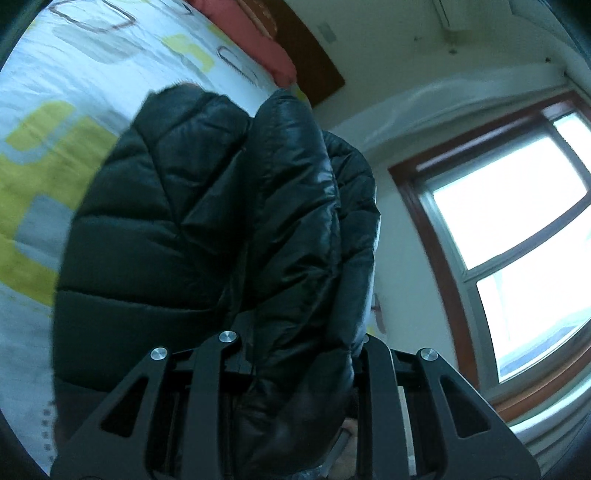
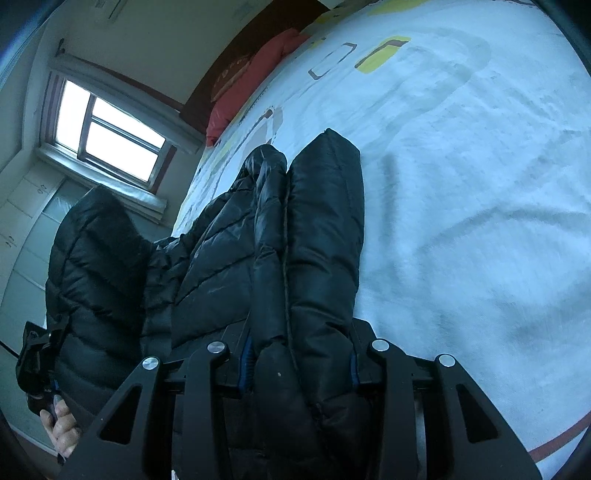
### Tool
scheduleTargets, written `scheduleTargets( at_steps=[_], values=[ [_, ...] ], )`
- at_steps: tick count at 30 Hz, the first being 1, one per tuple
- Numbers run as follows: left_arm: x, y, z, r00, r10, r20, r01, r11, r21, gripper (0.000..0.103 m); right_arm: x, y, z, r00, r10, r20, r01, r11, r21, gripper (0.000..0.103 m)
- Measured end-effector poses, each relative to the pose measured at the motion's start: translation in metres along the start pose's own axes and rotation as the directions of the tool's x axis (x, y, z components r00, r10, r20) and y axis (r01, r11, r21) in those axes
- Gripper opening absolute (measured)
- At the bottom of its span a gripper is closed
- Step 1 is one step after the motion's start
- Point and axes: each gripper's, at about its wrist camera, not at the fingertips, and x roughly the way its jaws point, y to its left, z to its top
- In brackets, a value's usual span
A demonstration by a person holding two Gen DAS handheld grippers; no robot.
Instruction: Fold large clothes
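Left wrist view: left gripper (image 1: 295, 354) has its fingers drawn close together, clamped on a bunched fold of the black puffer jacket (image 1: 207, 221). The quilted fabric bulges up out of the fingers and fills the middle of the view, so the fingertips themselves are hidden. Jacket here is raised off the bed (image 1: 44, 155); the white bedsheet with yellow and grey blocks shows behind it at left. Red pillow (image 1: 255, 33) at the head of the bed, against a dark headboard. Window (image 1: 517, 229) with brown frame at right, bright and overexposed. View is slightly blurred.

Right wrist view: right gripper (image 2: 299, 365) likewise nearly closed on the jacket (image 2: 317, 236), a thick padded edge squeezed between the fingers; blue pads visible on either side of the pinched fabric. From this grip the jacket runs forward along the bed (image 2: 461, 221), lying on the sheet near its left edge, one rounded end reaching furthest up the mattress. Sheet to the right of it is wrinkled.

At far left of the same view a second part of the jacket hangs raised over the bed's side, held up by the left gripper (image 2: 37, 354); the person's hand (image 2: 62, 428) shows below it, wrapped round the handle. Window (image 2: 107, 136) and pale cupboards behind. Red pillow (image 2: 251, 85) at the top of the bed
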Motion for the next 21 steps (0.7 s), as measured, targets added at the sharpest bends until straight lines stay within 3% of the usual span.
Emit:
scheduleTargets(
  at_steps=[9,21],
  values=[
    [0.073,-0.018,-0.026,0.992,0.039,-0.118,-0.033,0.998,0.055,0.023,-0.006,-0.005,-0.003,1.000,0.019,0.005,-0.020,1.000,0.018,0.037],
    [0.124,-0.028,-0.050,0.985,0.136,-0.110,-0.117,0.979,0.166,0.022,-0.016,-0.017,-0.008,0.999,0.050,0.020,-0.051,0.997,0.056,0.037]
  ],
)
